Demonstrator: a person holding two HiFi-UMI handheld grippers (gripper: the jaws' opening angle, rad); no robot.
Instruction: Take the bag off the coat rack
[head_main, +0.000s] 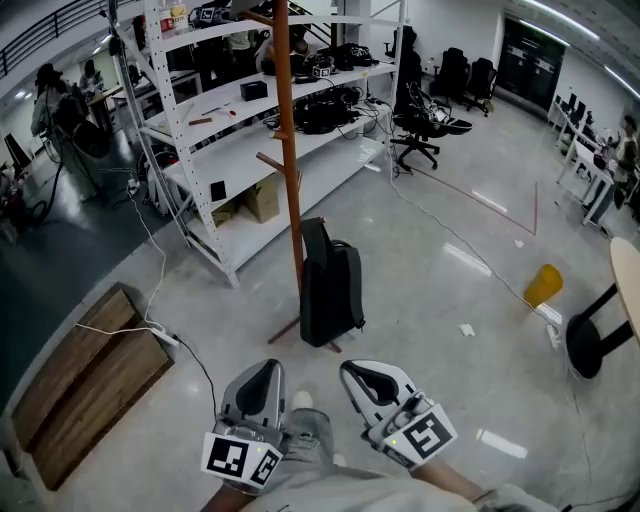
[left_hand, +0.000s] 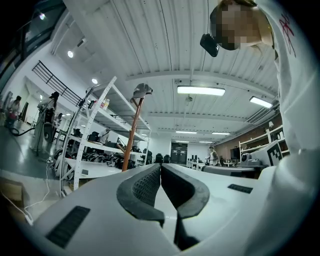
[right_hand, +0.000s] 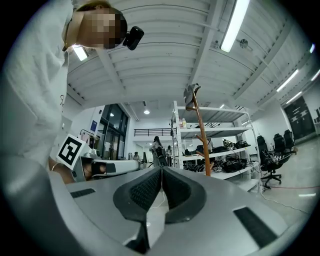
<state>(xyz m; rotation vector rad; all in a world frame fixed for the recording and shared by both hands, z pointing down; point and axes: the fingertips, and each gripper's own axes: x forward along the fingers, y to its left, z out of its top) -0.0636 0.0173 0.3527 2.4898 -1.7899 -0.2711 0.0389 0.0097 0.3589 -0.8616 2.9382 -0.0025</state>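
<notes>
The black bag (head_main: 330, 285) stands upright on the grey floor (head_main: 440, 300) at the foot of the coat rack (head_main: 289, 150), with its left edge against the brown pole. It seems to rest on the floor rather than hang from a peg, though the steep head view leaves that unsure.

The left gripper (head_main: 262, 372) and the right gripper (head_main: 362, 372) sit side by side low in the head view, close to the person's body and well apart from the bag. Both point toward the rack, and their marker cubes face the camera. In the left gripper view the two dark jaws are pressed together at the tips with nothing between them. The right gripper view shows the same: the jaws are clenched tip to tip and empty. In both gripper views the rack's pole rises beyond the jaws, and a grey thing sits on its top, perhaps a cap (left_hand: 142, 91).

Behind the rack stands a white shelving unit (head_main: 240, 130) with black gear spread along its shelves and a cardboard box (head_main: 262, 197) on its lowest level. A wooden pallet (head_main: 85, 375) lies on the floor at the lower left. A yellow object (head_main: 544, 284) lies tilted on the floor to the right, well away from the bag, and a black office chair (head_main: 425, 125) stands past the end of the shelves
</notes>
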